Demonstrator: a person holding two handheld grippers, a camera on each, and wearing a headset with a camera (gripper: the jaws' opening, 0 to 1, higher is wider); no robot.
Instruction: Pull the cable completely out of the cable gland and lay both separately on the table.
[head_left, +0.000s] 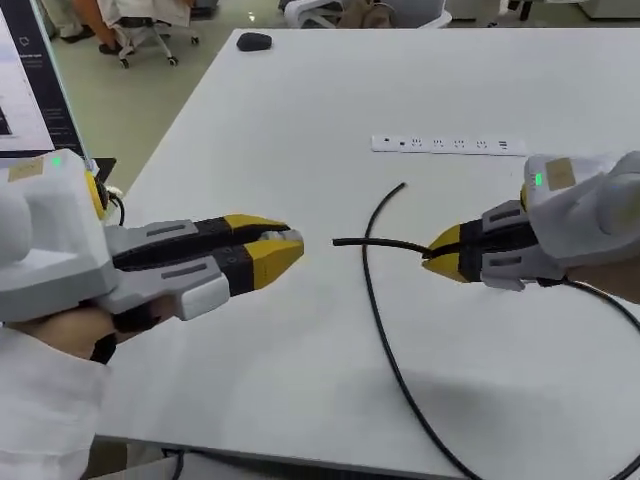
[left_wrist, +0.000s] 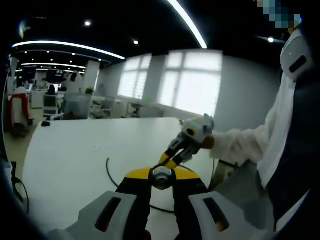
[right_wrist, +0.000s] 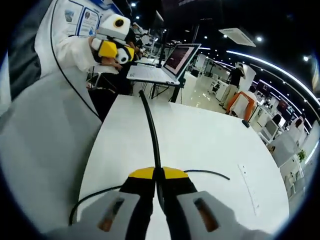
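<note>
My left gripper hovers over the left part of the white table, shut on a small grey cable gland. The gland sits round and metallic between that gripper's yellow tips. My right gripper is shut on a black cable near its free end, which points left toward the gland with a small gap between them. In the right gripper view the cable runs straight out from the closed right gripper. The rest of the cable loops across the table to the front edge.
A white power strip lies behind the grippers, and a dark mouse sits at the far edge. An open laptop stands beyond the table's left side. The table's front edge runs close below the cable loop.
</note>
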